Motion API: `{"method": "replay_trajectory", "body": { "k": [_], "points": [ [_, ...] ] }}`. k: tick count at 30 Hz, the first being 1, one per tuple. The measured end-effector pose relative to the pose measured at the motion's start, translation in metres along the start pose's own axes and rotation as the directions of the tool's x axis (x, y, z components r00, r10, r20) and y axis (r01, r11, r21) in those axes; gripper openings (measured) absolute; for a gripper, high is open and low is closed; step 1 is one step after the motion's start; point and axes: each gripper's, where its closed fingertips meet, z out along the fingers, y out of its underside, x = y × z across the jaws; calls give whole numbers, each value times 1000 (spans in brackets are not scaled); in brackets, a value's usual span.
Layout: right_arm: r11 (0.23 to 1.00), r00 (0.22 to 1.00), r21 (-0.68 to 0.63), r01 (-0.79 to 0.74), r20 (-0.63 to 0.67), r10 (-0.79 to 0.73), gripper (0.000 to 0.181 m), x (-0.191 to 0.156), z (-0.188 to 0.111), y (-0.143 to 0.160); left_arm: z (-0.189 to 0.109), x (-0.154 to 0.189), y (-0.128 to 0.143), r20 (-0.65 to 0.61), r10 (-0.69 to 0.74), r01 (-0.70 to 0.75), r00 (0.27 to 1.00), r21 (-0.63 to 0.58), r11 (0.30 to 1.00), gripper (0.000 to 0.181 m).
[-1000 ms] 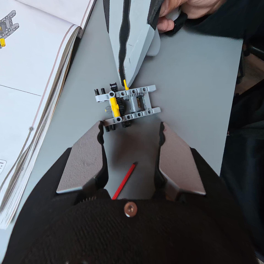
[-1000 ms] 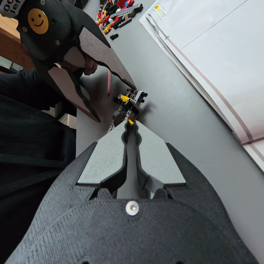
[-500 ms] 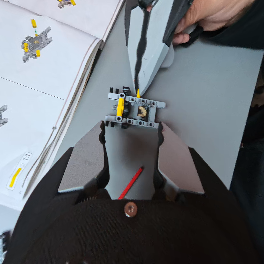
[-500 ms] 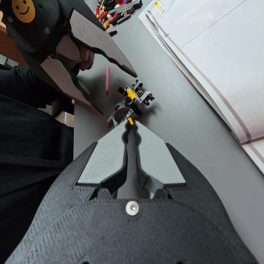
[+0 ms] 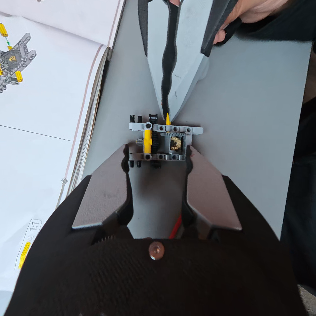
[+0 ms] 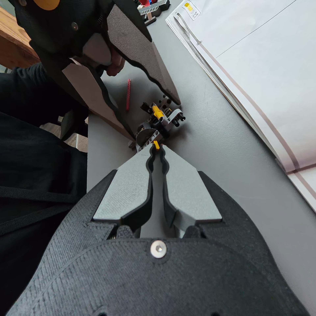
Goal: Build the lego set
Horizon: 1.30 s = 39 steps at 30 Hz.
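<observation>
A grey Lego frame [image 5: 165, 142] with gears, a tan bevel gear and a yellow connector lies on the grey table; it also shows in the right wrist view [image 6: 153, 126]. My left gripper [image 5: 156, 153] is open, its fingertips on either side of the frame's near beam. My right gripper [image 6: 156, 148] is shut on a thin yellow axle [image 6: 156, 145], whose tip [image 5: 168, 119] sits at a hole in the frame's far beam. The right gripper shows from above in the left wrist view [image 5: 168, 109].
An open instruction booklet [image 5: 42, 119] lies left of the frame, and shows at the right in the right wrist view [image 6: 256, 68]. A red axle [image 6: 128, 94] lies on the table under my left gripper. Loose Lego parts [image 6: 152, 10] lie at the far end. The table edge [image 5: 294, 153] is at the right. Less than 4 cm separates the two grippers' tips.
My left gripper has moved forward, so its open fingertips now flank the frame's near beam. The right gripper still holds the yellow axle at the far beam.
</observation>
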Motion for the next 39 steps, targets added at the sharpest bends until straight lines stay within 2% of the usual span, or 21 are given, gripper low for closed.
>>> {"method": "replay_trajectory", "body": {
  "k": [11, 25, 36, 39],
  "points": [
    [1000, 1000, 4, 3, -1, -3, 1, 1, 0, -1, -6, 2, -1, -81, -27, 31, 996, 47, 998, 44],
    [1000, 999, 8, -27, 38, 27, 1, -2, -6, 1, -2, 11, 0, -79, -43, 47, 996, 60, 997, 49],
    [1000, 999, 21, -20, 30, 20, 2, 3, -14, 1, 0, 13, 0, -102, -54, 61, 993, 69, 996, 42],
    [999, 999, 22, -24, 22, 24, 17, 5, -14, 1, 0, 12, 0, -102, -61, 69, 993, 72, 995, 43]
  ]
}}
